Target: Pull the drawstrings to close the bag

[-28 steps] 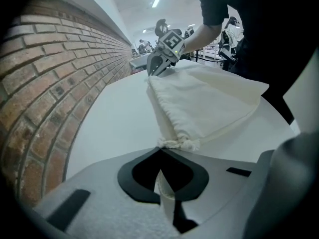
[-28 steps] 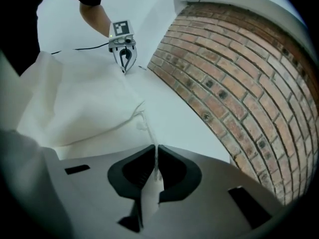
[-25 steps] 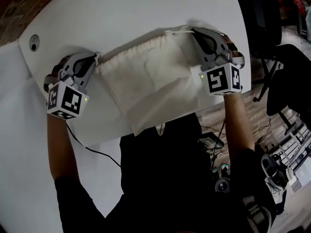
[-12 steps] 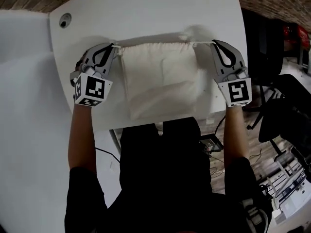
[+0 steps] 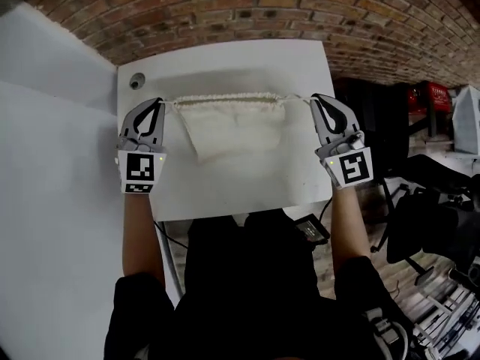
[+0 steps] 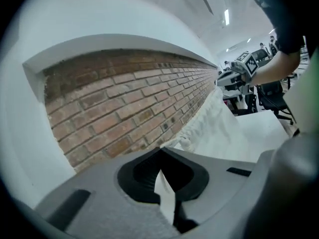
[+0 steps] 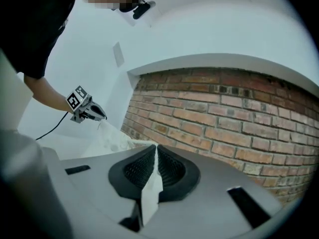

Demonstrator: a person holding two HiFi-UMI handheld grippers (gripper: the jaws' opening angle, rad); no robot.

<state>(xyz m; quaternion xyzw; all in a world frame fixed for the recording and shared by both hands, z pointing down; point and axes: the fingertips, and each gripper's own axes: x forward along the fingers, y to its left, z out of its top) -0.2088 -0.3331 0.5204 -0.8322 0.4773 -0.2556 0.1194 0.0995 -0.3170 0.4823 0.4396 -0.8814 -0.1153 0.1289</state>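
On a white table by the far brick wall, the left gripper and right gripper each pinch a drawstring tight. The bag hangs between them, its mouth gathered.

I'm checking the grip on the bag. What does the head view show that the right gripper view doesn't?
Head view only: the full body of the cream cloth drawstring bag on the white table. Right gripper view only: the right gripper shut on a white drawstring. Both: the left gripper, the bag's gathered top, the red brick wall.
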